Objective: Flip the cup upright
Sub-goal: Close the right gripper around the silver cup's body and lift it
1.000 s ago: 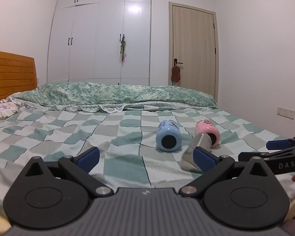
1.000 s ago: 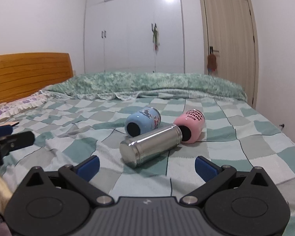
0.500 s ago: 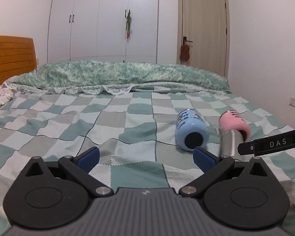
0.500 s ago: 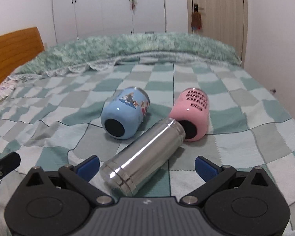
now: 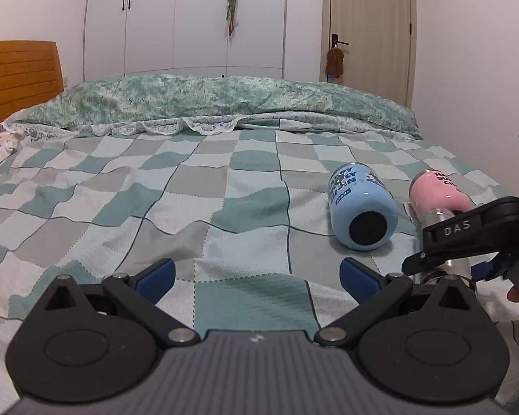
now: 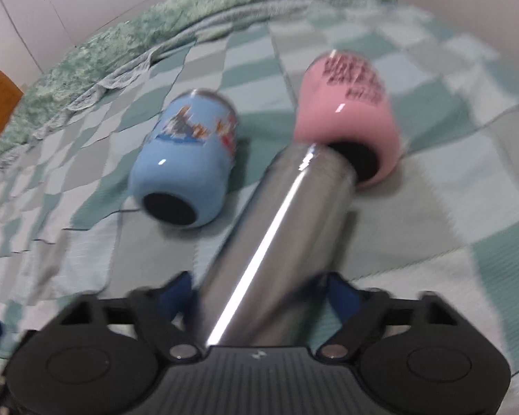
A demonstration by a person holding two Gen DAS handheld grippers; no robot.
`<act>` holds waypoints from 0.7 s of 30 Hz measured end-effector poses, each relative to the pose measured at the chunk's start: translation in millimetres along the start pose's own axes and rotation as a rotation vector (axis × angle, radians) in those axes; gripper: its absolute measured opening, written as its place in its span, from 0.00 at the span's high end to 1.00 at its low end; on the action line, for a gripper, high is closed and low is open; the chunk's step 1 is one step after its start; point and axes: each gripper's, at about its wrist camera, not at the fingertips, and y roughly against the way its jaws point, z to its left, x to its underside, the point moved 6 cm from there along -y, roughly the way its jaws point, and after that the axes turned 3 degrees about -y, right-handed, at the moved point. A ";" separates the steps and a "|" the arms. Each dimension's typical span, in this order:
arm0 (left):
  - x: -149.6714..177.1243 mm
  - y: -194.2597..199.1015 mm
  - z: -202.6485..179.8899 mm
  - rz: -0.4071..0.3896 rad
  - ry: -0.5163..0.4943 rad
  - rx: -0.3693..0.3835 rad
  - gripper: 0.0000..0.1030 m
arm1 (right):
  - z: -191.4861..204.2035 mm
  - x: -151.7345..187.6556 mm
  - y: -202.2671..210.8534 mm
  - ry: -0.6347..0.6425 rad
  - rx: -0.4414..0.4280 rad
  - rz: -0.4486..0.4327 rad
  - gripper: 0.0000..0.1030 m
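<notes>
The right gripper [image 6: 259, 292] has its blue fingers on both sides of the steel cup [image 6: 276, 231], which lies on the checked bedspread [image 6: 432, 228] (picture is blurred). Its far end touches the pink cup [image 6: 345, 117]; the blue cup [image 6: 186, 159] lies beside.

1. Left wrist view: bright, even indoor light, sharp, soft shadows.
2. Right wrist view: motion-blurred throughout; a glare streak runs along the steel cup [image 6: 276, 238].
3. Fisheye bending, dark corners.

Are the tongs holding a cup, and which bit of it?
The left tongs hold nothing. The right tongs straddle the near end of the lying silver cup, a finger on each side. The blur hides whether they are gripping it.
</notes>
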 end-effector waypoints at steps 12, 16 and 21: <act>-4.1 44.1 -3.9 -0.032 0.016 0.013 0.00 | -5.8 8.5 46.4 -0.037 -0.099 -0.056 0.38; -3.3 64.2 -3.0 -0.043 0.020 0.011 0.00 | -4.3 18.2 65.2 -0.024 -0.128 -0.076 0.38; -1.2 92.5 0.9 -0.061 0.025 0.001 0.00 | 1.5 35.9 98.5 0.010 -0.174 -0.117 0.38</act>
